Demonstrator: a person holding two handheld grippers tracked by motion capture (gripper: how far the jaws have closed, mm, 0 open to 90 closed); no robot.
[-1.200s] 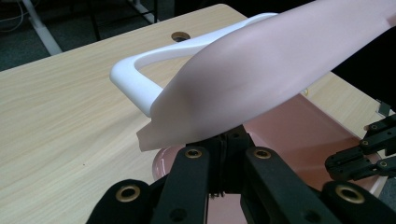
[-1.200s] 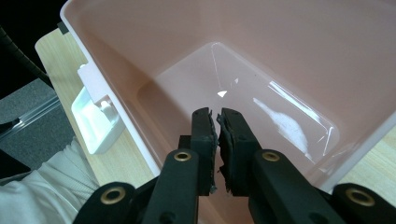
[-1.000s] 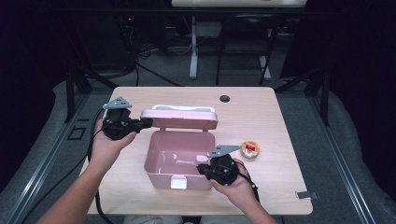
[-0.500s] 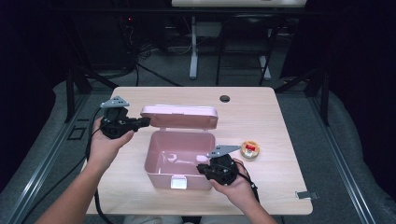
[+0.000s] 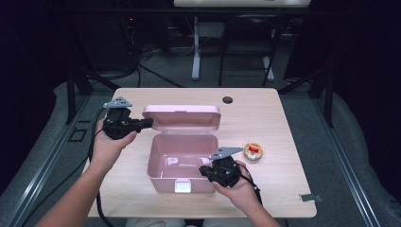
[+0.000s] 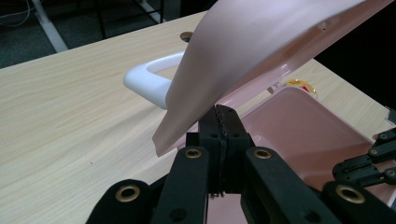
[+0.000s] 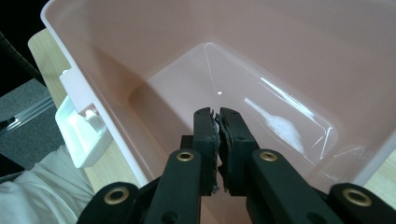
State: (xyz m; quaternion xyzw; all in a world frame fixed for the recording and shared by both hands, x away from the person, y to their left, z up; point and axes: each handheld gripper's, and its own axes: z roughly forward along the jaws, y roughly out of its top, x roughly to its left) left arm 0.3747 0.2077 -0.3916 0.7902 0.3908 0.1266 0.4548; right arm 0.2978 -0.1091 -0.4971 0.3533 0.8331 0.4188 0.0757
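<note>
A pink box (image 5: pixel 182 163) sits open mid-worktop (image 5: pixel 283 123). The left hand-held gripper (image 5: pixel 145 123), pressed together, touches the raised lid's (image 5: pixel 182 116) left end. The right hand-held gripper (image 7: pixel 218 116), also pressed together and empty, points into the box from its right side.

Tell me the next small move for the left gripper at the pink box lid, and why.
Probably tip the lid a little further back with the left gripper, whose shut fingers sit at the lid's edge. The lid stands only partly raised over the open box, and the right gripper, also shut, is inside the box, so more clearance would likely help.
</note>
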